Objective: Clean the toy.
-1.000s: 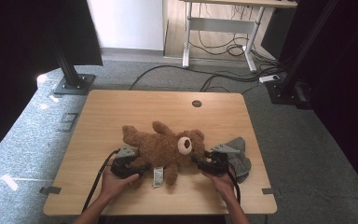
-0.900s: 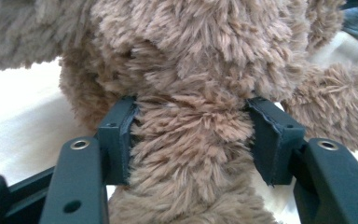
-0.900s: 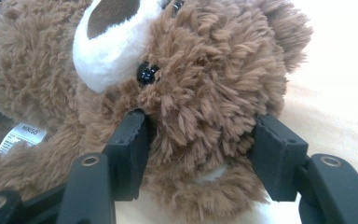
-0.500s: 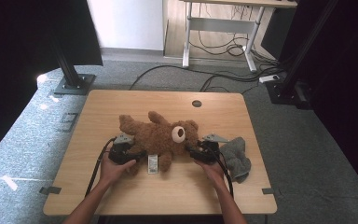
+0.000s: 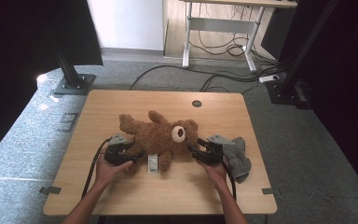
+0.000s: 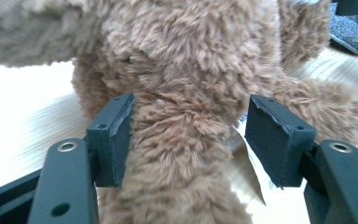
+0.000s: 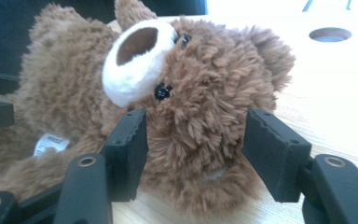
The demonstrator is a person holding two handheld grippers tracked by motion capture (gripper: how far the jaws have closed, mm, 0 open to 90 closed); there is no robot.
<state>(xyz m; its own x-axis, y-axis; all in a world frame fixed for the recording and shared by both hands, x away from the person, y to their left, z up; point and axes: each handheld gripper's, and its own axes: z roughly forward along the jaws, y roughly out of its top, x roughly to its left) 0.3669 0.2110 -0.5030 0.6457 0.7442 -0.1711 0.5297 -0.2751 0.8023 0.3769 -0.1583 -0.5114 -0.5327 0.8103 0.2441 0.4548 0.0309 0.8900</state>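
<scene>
So from the high view, the brown teddy bear (image 5: 161,135) is lying on its back near the middle of the wooden table (image 5: 135,100), head toward the right, white muzzle facing up. The left gripper (image 5: 137,155) sits at the bear's lower body, close to the white tag (image 5: 153,163), and the right gripper (image 5: 193,150) is right at the head. Both hands come in from the bottom edge, forearms angled inward, with each hand (image 5: 108,169) wrapped around its gripper body and a black cable trailing back. A crumpled grey cloth (image 5: 238,156) lies just behind the right gripper, near the table's right edge.

Left gripper view next: the jaws have just been opening, with a shaggy limb of the teddy bear (image 6: 177,154) between them. The left pad (image 6: 114,140) touches fur, while the right pad (image 6: 275,137) stands clear of it with a visible gap, so no squeeze. The fur is long, fluffy and tufted; the pads are flat black rubbery blocks.

Right gripper view: these jaws have also just been opening and stand wide on either side of the bear's head (image 7: 200,116). The left pad (image 7: 129,144) brushes fur by the cheek, and the right pad (image 7: 268,144) sits off it. Round ear, glossy black eyes, and a white snout with a brown patch.
</scene>
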